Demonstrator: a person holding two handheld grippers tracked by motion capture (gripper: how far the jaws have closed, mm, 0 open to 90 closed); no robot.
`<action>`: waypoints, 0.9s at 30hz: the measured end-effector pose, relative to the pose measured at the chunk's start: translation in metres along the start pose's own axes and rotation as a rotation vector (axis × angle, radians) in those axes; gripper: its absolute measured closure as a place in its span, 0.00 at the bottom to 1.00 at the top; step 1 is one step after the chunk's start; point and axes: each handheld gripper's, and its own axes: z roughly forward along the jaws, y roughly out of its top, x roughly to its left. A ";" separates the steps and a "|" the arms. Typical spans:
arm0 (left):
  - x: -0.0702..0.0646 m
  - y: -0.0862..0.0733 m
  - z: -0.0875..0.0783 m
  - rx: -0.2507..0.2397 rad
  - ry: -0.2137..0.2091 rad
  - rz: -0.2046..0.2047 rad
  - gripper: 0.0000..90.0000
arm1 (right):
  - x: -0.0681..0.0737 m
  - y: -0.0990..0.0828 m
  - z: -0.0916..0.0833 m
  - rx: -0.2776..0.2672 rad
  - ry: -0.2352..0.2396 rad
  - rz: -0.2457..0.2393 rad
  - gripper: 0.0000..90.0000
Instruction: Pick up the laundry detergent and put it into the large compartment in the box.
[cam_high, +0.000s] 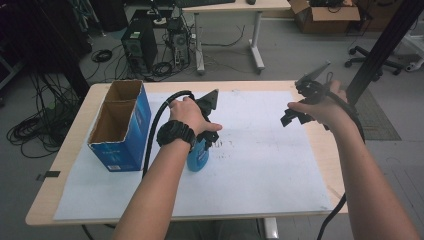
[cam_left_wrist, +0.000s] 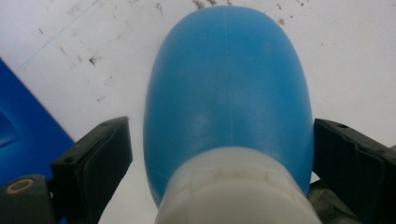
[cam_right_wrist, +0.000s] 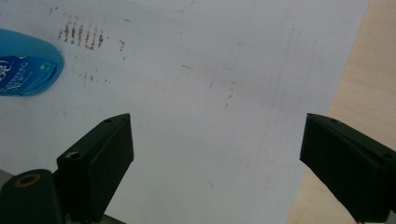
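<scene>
A blue plastic bottle (cam_high: 198, 159) with a white cap end lies on the white paper sheet (cam_high: 260, 165), left of centre. My left gripper (cam_high: 205, 137) reaches down over it. In the left gripper view the bottle (cam_left_wrist: 229, 84) sits between the jaws of that gripper (cam_left_wrist: 222, 135); a thin gap shows at the left pad (cam_left_wrist: 105, 154), while the right pad (cam_left_wrist: 343, 158) is at the bottle's side. My right gripper (cam_high: 295, 117) hovers over the sheet's right part, open and with nothing in it (cam_right_wrist: 217, 140). The bottle's labelled end (cam_right_wrist: 25, 65) shows at the far left of the right gripper view.
An open blue cardboard box (cam_high: 120, 125) stands at the left of the wooden table (cam_high: 70, 150), close to the bottle; its blue side (cam_left_wrist: 23, 140) shows beside the left jaw. The paper carries small brown marks (cam_right_wrist: 84, 35). Desks, computers and cables stand on the floor beyond.
</scene>
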 end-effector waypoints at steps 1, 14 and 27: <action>0.000 0.000 0.000 0.000 0.000 0.000 0.08 | 0.000 0.000 0.000 0.000 0.000 0.000 0.11; 0.001 0.002 0.001 0.005 -0.009 -0.003 0.16 | 0.000 0.000 0.002 0.003 0.004 0.000 0.11; 0.000 0.004 0.002 0.012 -0.014 -0.014 0.24 | -0.001 -0.001 0.004 0.006 0.006 0.000 0.11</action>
